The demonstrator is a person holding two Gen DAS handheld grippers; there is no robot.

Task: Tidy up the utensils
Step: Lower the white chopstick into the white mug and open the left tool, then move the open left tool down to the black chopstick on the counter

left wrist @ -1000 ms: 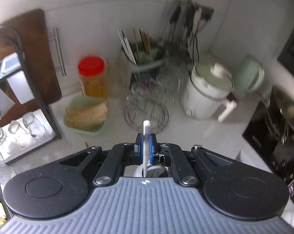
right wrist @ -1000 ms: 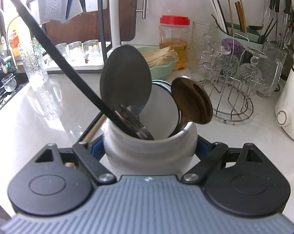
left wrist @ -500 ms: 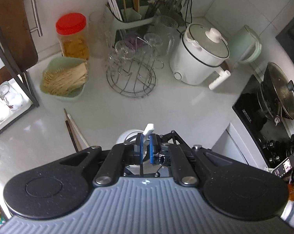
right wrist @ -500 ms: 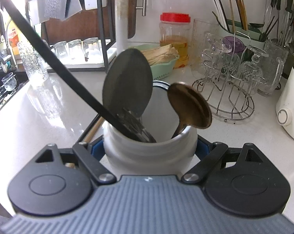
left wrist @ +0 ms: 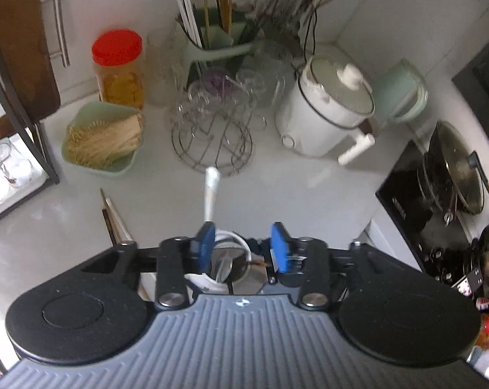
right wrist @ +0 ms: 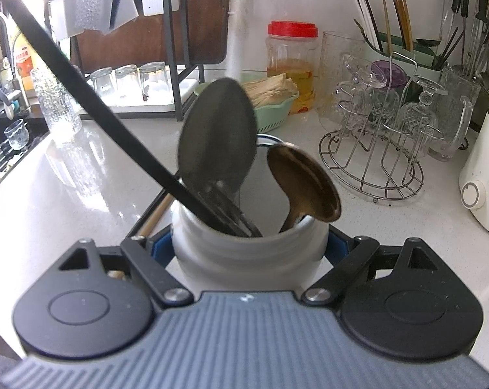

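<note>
Left wrist view: the left gripper (left wrist: 241, 246) hangs over the white ceramic utensil crock (left wrist: 225, 278). Its blue pads (left wrist: 278, 248) have just been opening and stand apart. The white-handled utensil (left wrist: 210, 194) leans by the left pad, its lower end in the crock; whether the pad touches it is hard to tell. Wooden chopsticks (left wrist: 114, 217) lie on the white countertop (left wrist: 309, 191).

Right wrist view: the right gripper (right wrist: 249, 246) clamps the crock (right wrist: 249, 253) on both sides. Inside stand a dark grey spoon (right wrist: 216, 139), a brown wooden spoon (right wrist: 304, 184) and a black-handled tool (right wrist: 92, 94).
</note>
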